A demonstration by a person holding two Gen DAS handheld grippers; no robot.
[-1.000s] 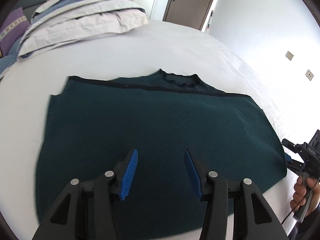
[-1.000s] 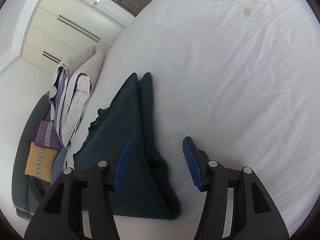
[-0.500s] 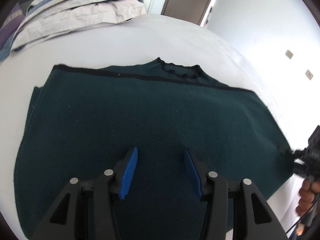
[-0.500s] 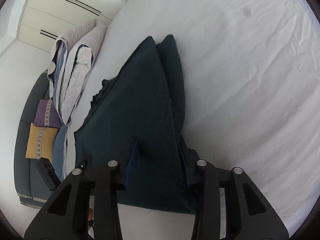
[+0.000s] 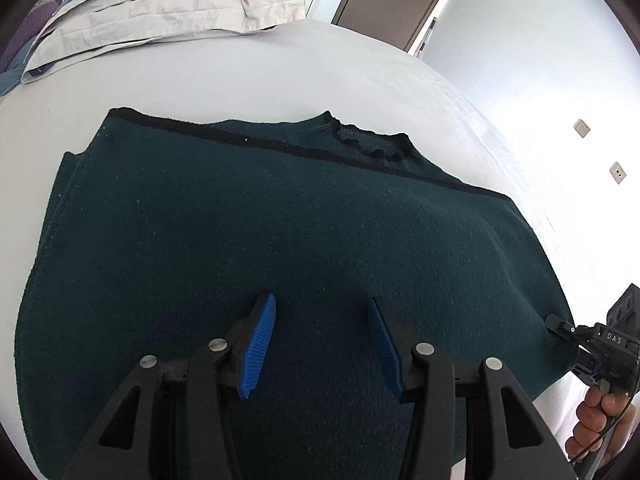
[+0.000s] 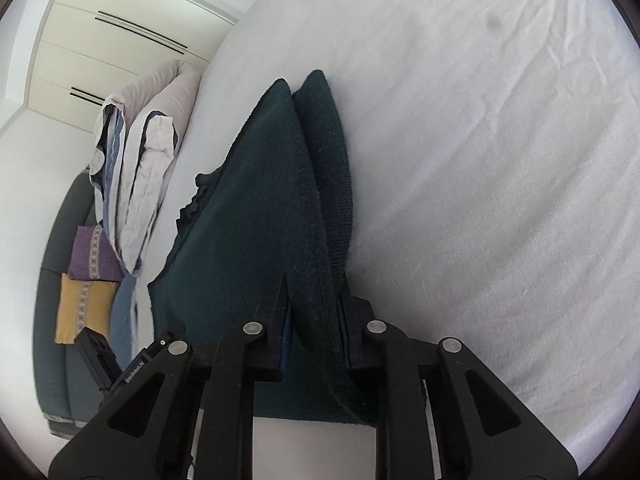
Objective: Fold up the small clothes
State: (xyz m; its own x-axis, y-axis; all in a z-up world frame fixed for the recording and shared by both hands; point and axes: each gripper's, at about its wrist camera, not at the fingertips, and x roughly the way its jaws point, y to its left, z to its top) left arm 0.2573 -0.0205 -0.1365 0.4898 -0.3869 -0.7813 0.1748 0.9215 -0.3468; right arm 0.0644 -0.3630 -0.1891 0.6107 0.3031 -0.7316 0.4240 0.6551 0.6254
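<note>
A dark green knitted sweater point(image 5: 300, 240) lies half-folded on a white bed point(image 5: 240, 76), black-trimmed collar at the far edge. The right gripper point(image 6: 314, 312) clenches its right edge (thick, doubled layers); the left gripper point(image 5: 320, 344) hovers with jaws released above the near middle. Likely next: grasp, then fold across.

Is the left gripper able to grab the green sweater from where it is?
Probably yes. The left hand-held gripper hangs open right over the sweater, with nothing between them. The right hand-held gripper already pinches its edge.
</note>
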